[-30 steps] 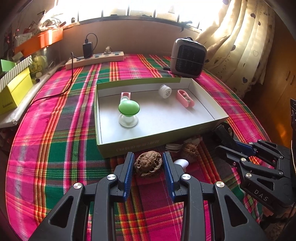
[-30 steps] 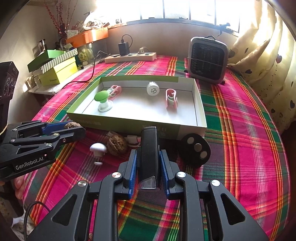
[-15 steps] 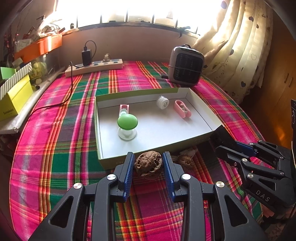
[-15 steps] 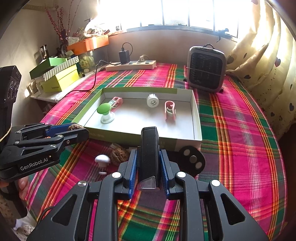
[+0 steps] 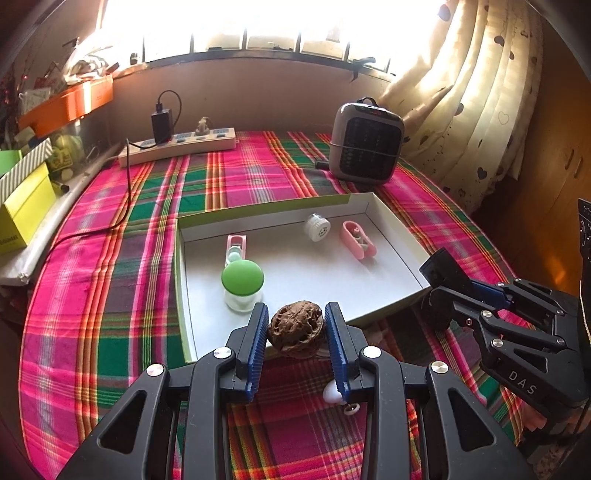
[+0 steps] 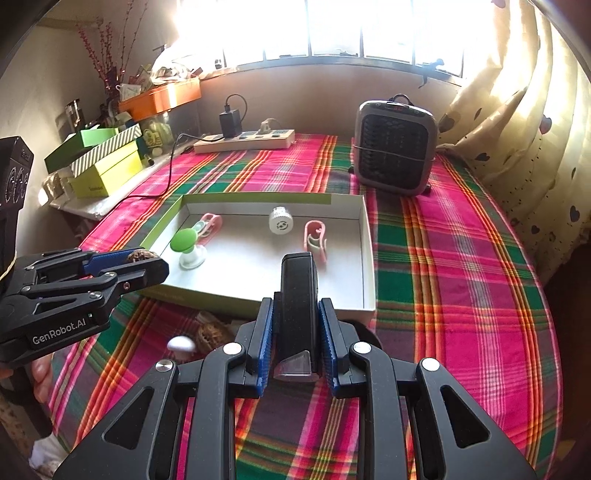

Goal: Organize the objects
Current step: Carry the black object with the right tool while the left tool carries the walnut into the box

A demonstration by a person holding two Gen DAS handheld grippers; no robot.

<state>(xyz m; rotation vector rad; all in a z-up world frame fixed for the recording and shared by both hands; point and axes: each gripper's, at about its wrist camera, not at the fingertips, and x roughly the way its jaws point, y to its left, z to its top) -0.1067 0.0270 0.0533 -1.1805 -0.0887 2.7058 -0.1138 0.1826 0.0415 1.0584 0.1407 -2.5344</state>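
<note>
gripping walnut (image 5: 297, 328) in left gripper (image 5: 297, 326); right gripper (image 6: 297, 325) clamped on black block (image 6: 298, 295), above tray (image 6: 365, 258).

Blown-out backlight from window (image 5: 258, 26), fisheye-bent dark edges, sharp center.

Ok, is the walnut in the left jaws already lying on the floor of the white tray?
No, the walnut is clamped between the left gripper's blue pads, raised at the near rim of the tray.
</note>
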